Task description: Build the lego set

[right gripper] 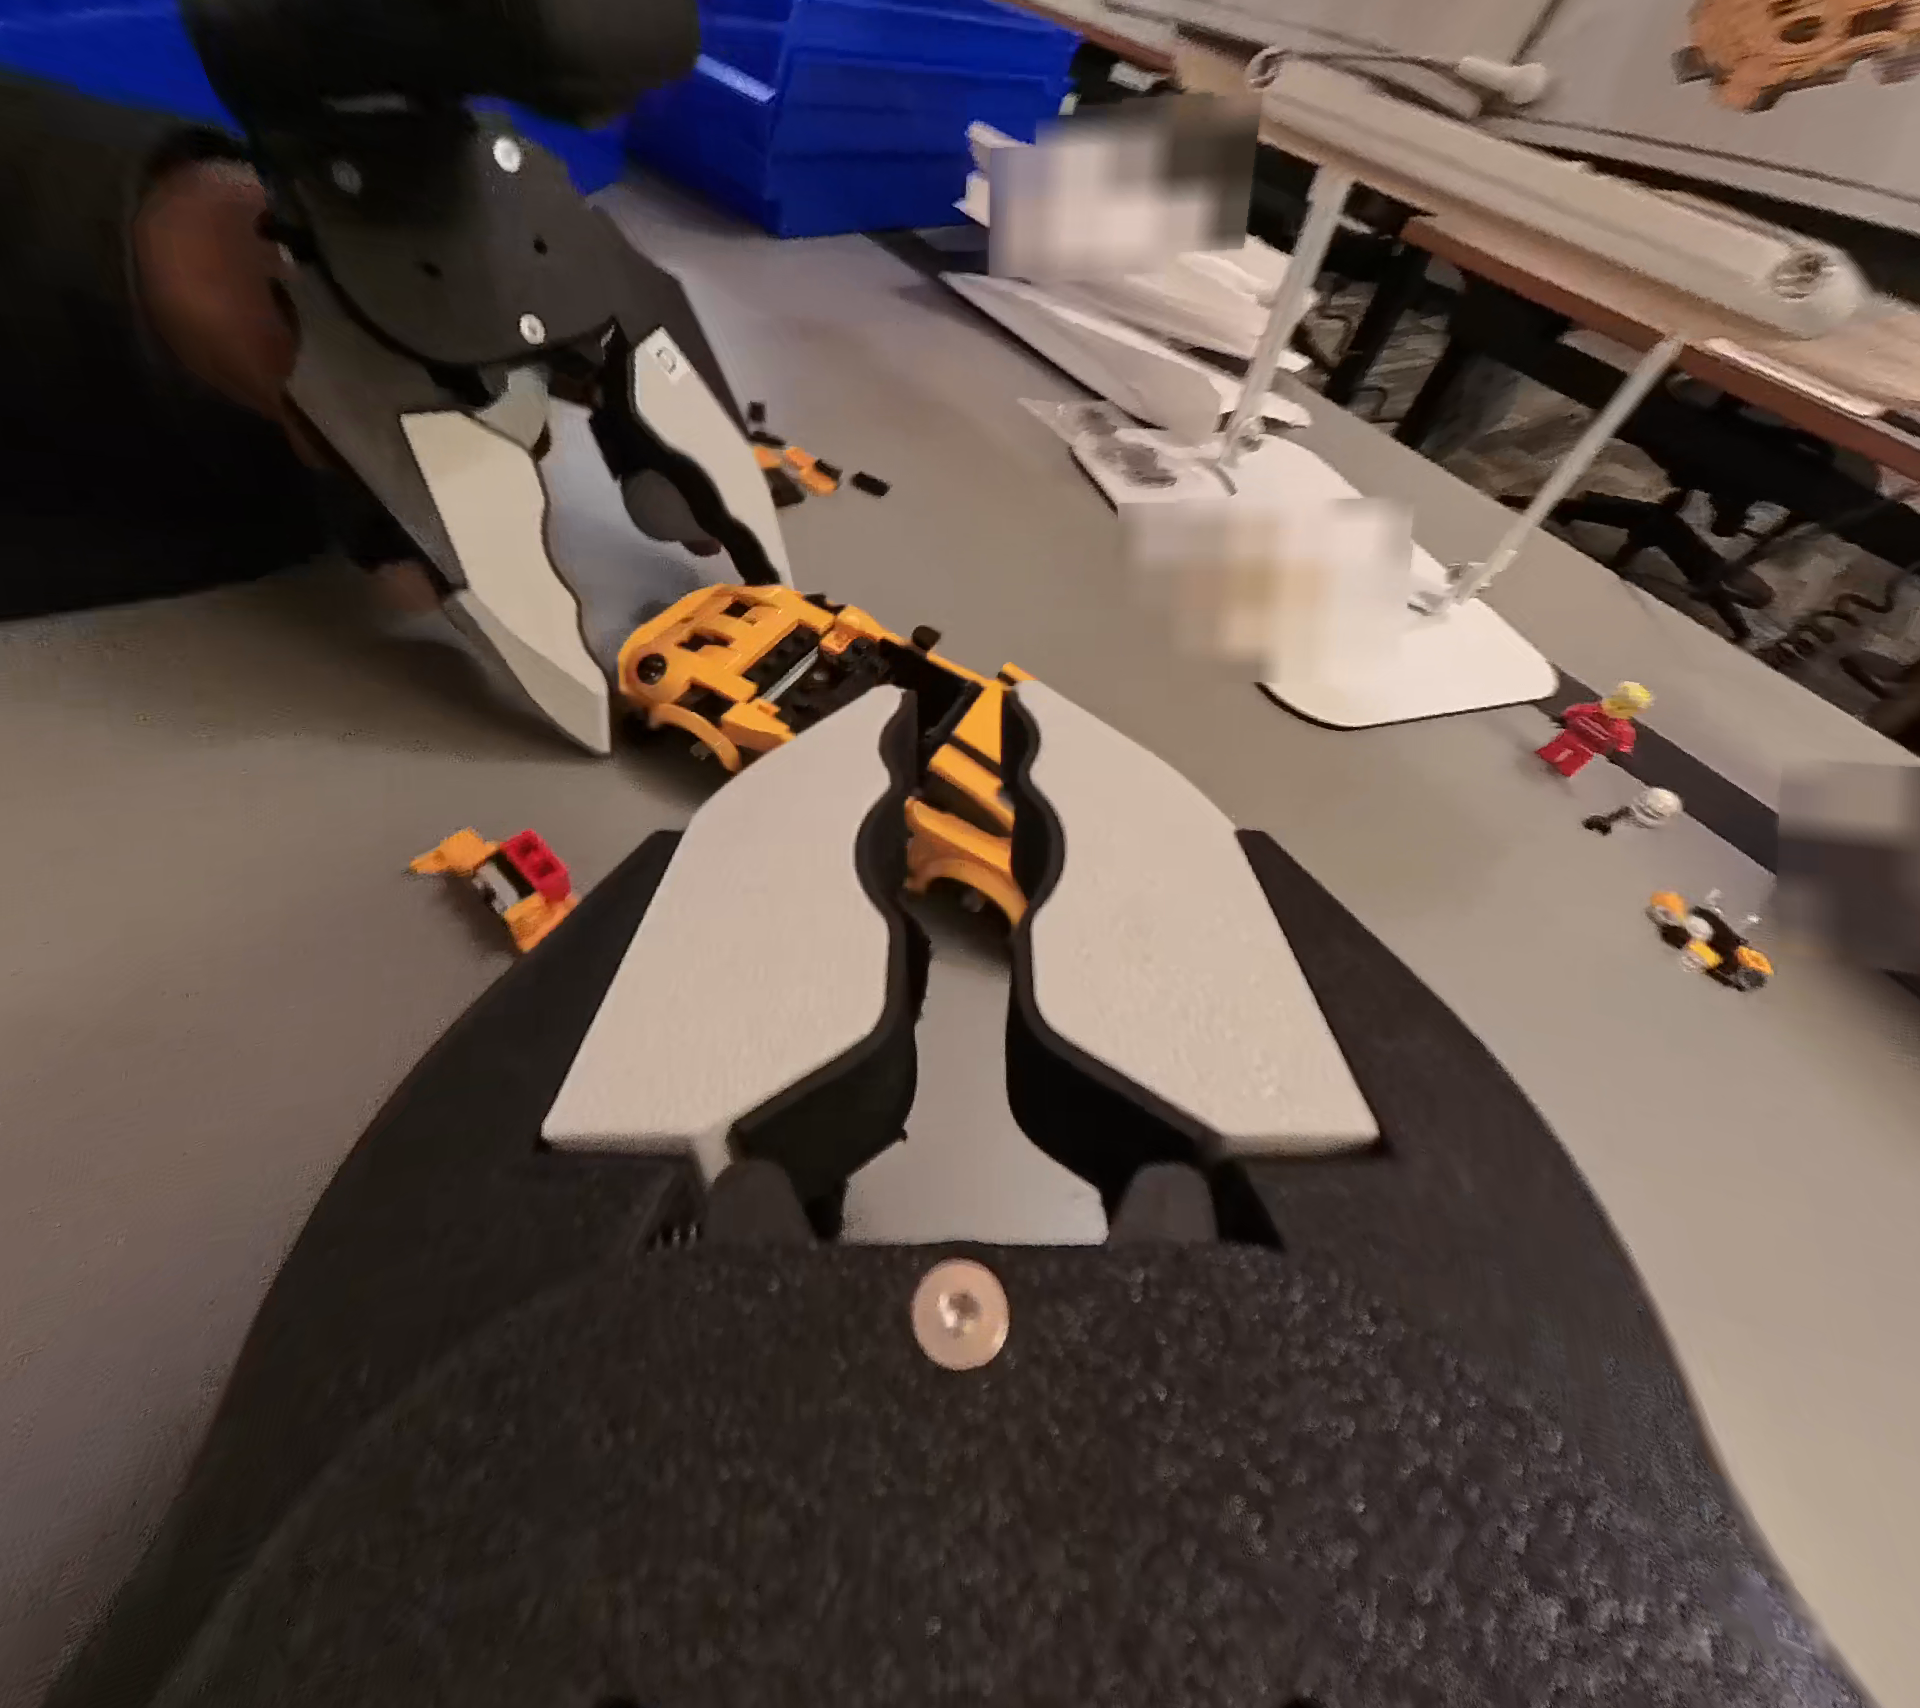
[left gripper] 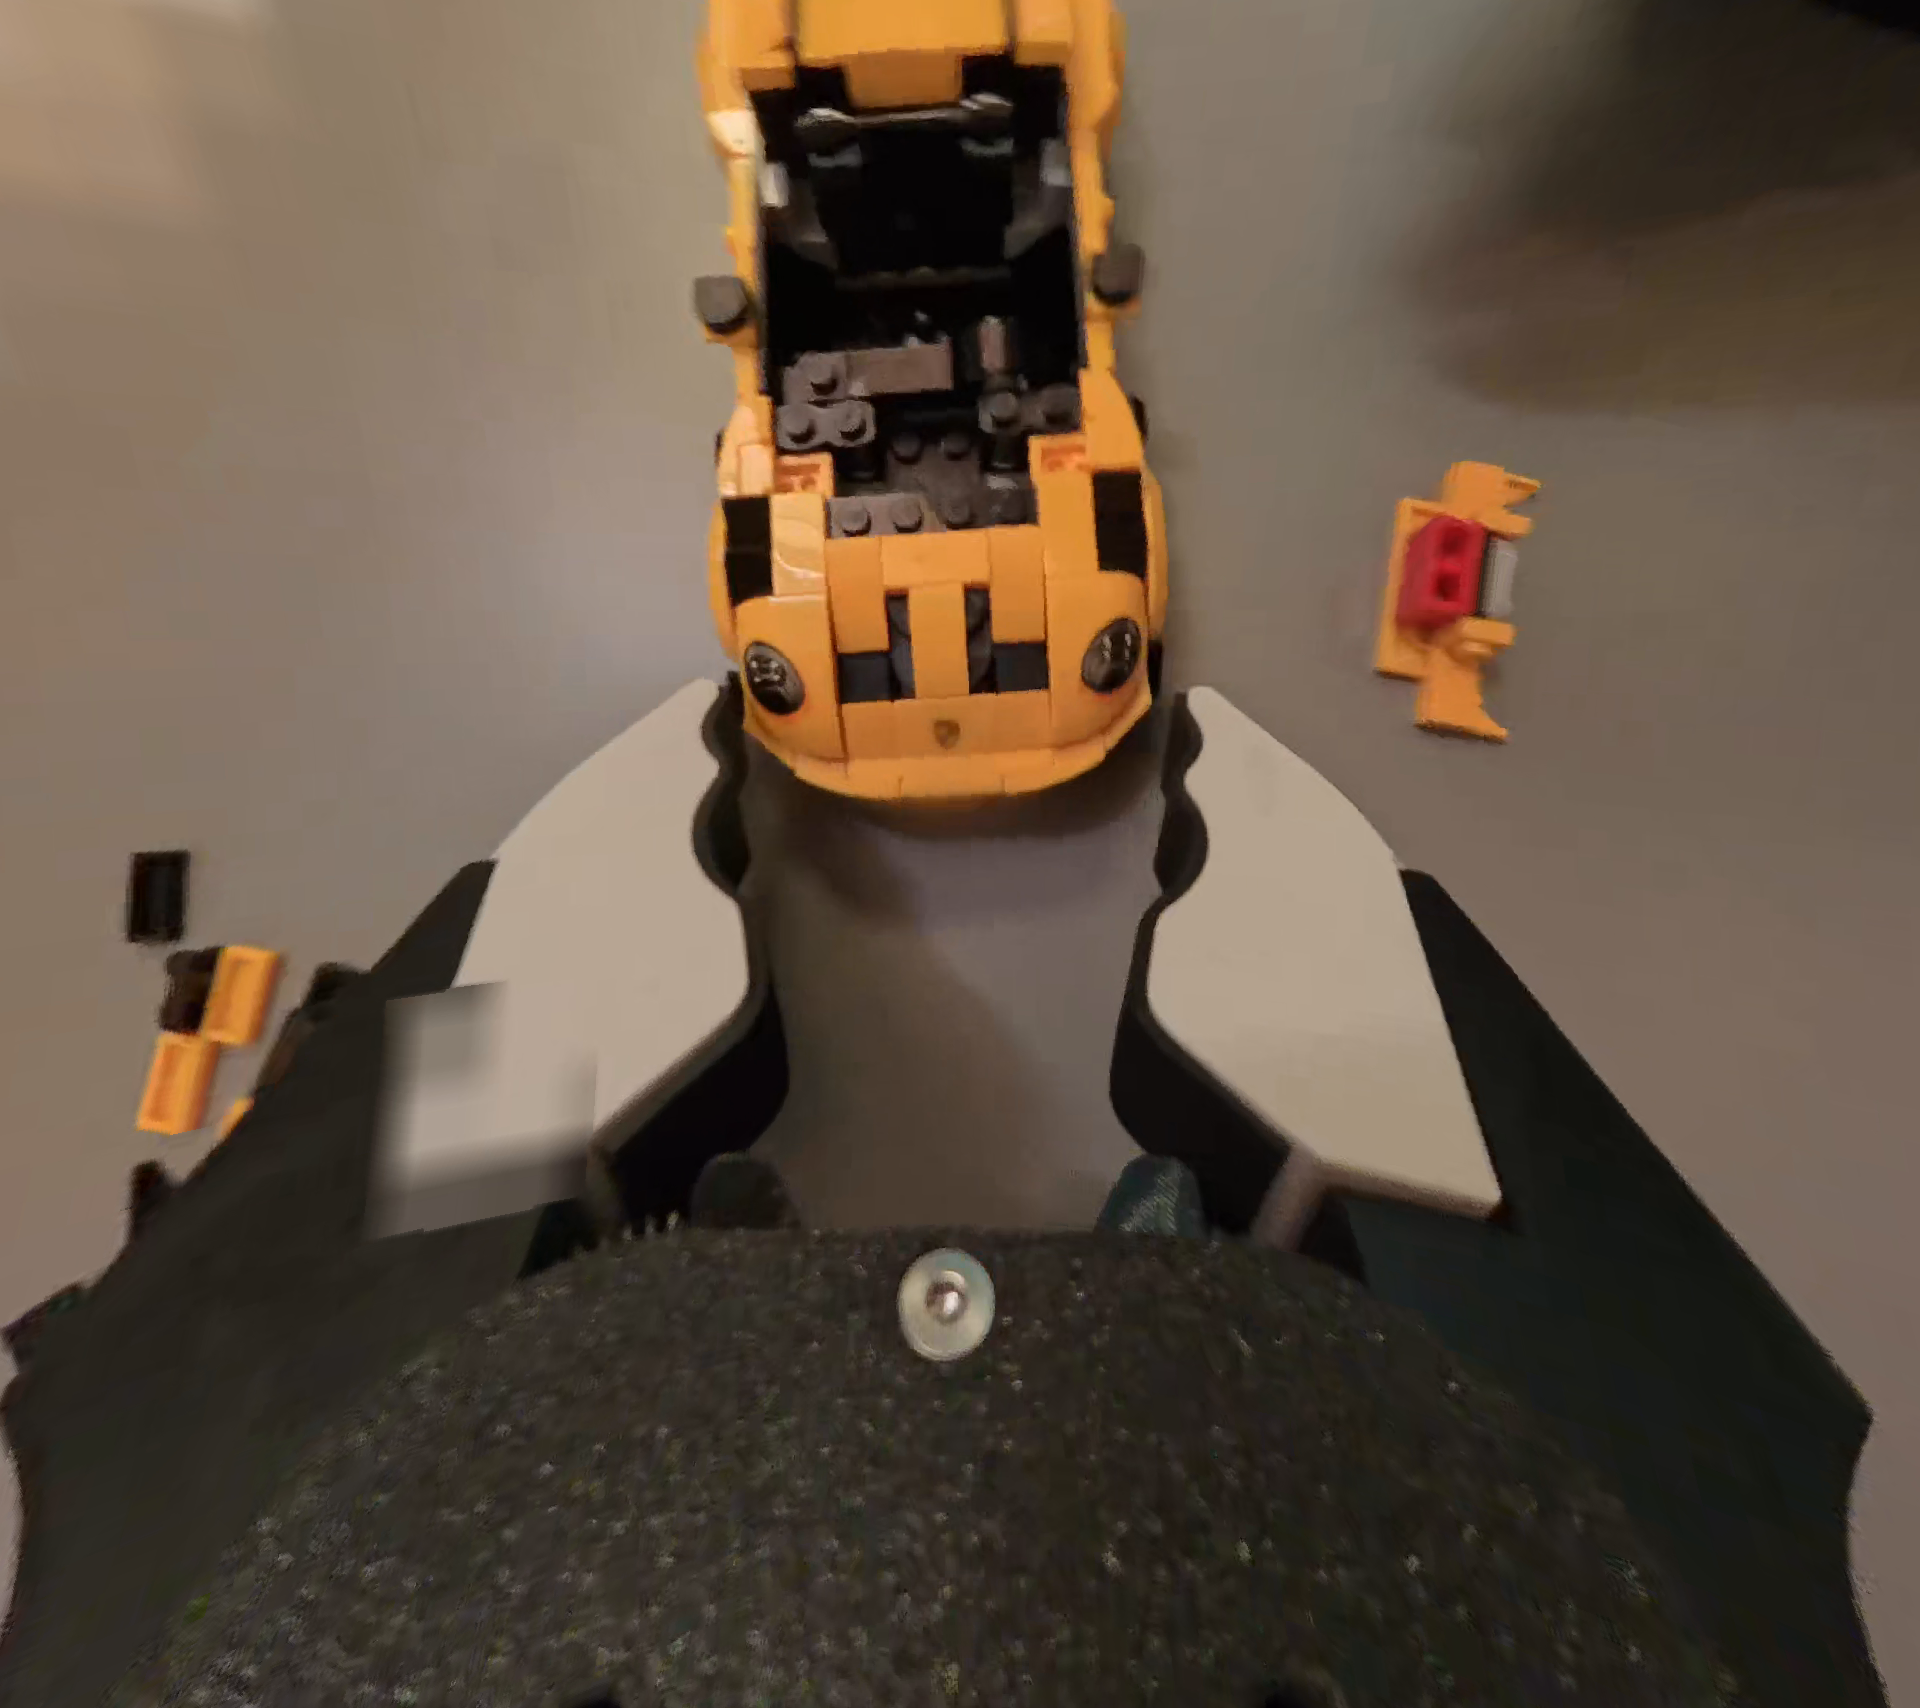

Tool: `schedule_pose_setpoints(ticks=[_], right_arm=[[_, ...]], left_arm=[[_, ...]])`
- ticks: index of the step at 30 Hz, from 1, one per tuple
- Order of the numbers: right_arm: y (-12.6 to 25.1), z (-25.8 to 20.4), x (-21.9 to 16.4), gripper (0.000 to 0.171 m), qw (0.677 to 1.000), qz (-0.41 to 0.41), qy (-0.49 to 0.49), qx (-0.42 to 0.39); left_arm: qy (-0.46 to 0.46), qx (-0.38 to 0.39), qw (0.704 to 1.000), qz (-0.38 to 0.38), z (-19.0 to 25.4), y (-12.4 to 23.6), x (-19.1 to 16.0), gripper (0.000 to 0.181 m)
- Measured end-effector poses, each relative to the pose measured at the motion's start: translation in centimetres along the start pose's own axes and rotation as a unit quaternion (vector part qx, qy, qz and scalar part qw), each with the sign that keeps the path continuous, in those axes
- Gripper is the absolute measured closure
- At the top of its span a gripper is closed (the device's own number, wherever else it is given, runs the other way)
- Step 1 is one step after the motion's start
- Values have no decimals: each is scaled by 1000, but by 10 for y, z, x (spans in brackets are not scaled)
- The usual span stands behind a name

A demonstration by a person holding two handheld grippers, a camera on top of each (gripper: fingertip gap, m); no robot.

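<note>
Right gripper [right gripper: 961, 702], nearest, pinches the yellow car [right gripper: 810, 682]; left gripper [left gripper: 951, 702] stands spread at its nose. Steady the car before adding the red-and-yellow subassembly [left gripper: 1455, 598].

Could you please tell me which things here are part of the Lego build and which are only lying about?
For the build: the yellow car, the yellow and red sub-assembly, the loose yellow and black bricks, the red minifigure.

Lying about: the blue bins, the white stand.

right gripper [right gripper: 961, 702] jaws straddling orange lego car [right gripper: 727, 650]
</note>
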State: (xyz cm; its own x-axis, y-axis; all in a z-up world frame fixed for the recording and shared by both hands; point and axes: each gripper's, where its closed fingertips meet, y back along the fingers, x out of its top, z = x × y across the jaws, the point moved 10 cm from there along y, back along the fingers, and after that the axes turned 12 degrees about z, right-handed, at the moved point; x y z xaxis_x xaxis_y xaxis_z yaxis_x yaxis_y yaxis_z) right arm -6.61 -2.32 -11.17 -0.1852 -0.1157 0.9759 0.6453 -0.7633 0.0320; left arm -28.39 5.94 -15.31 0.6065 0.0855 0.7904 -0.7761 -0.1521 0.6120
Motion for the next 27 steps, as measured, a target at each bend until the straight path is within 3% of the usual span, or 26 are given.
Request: schedule_pose_setpoints(ticks=[3, 8, 15, 18, 20, 24, 27], right_arm=[[-1, -13, -3, 156, 994, -39, 28, 101], [-7, -45, -12, 149, 951, -139, 93, 259], [-31, -58, -24, 137, 922, -206, 86, 316], [-38, -59, -25, 153, 925, -208, 72, 309], [-37, -57, -22, 154, 925, -206, 33, 317], [-35, -37, -10, 154, 930, -177, -136, 293], [-34, -27, -1, 154, 907, -138, -257, 304]], left_arm=[[1, -28, 1000, 7, 10, 5, -2, 110], [3, -39, 999, 27, 5, 11, -2, 117], [-42, -28, 997, 60, 5, 19, -1, 122], [-78, -36, 992, 96, 12, 25, 5, 128], [-103, -48, 986, 119, 17, 30, 9, 131], [-123, -98, 973, 171, 27, 39, 15, 135], [-140, -130, 959, 208, 36, 44, 20, 137]])
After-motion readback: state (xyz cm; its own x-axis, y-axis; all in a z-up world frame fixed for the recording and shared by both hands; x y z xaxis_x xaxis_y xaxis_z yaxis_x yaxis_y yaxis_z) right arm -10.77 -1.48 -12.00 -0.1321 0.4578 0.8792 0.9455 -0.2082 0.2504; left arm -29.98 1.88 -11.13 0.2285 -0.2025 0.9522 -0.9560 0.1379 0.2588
